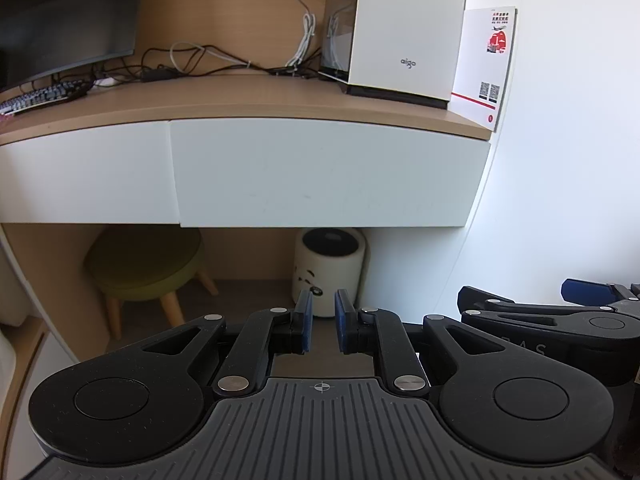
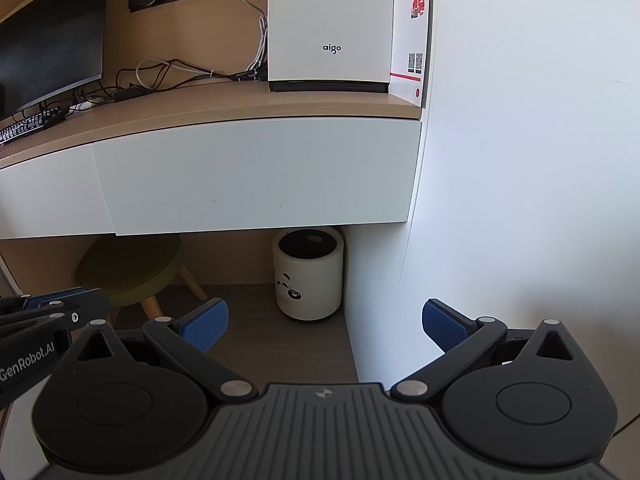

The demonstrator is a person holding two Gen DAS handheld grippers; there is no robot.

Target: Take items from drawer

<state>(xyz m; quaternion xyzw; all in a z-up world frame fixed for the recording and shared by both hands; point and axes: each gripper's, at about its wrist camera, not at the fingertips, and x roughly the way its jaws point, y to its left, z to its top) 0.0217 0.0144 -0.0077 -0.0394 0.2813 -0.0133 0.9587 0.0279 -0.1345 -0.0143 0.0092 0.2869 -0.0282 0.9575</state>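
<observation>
Wood-topped bench (image 1: 248, 100) fills the upper half of both views, carrying a monitor (image 1: 68, 16) at upper left, a keyboard (image 1: 44, 96), tangled cables (image 1: 208, 60), a white box (image 1: 408, 28) and a card (image 1: 486, 64) leaning at upper right.

Under the benchtop sit two white drawer fronts; the right drawer (image 1: 324, 172) is the wide one at centre frame, shut, flush with its neighbour, no handle visible. Its long axis runs left to right across the frame, and its face points out toward the cameras. Whatever is inside is hidden.

Below, a green stool (image 1: 148, 264) and a white bin (image 1: 330, 268) stand on the floor beside a white wall (image 2: 520, 160).

The left gripper (image 1: 323, 326) has its jaws drawn nearly together on nothing. The right gripper (image 2: 324, 326) has its jaws spread wide, also empty. Both hang well short of the drawer, tilted downward.

By my reading, this is the approach: nothing is opened yet. The next move likely calls for hooking the drawer's lower edge, since no pull shows, and drawing it straight out.
</observation>
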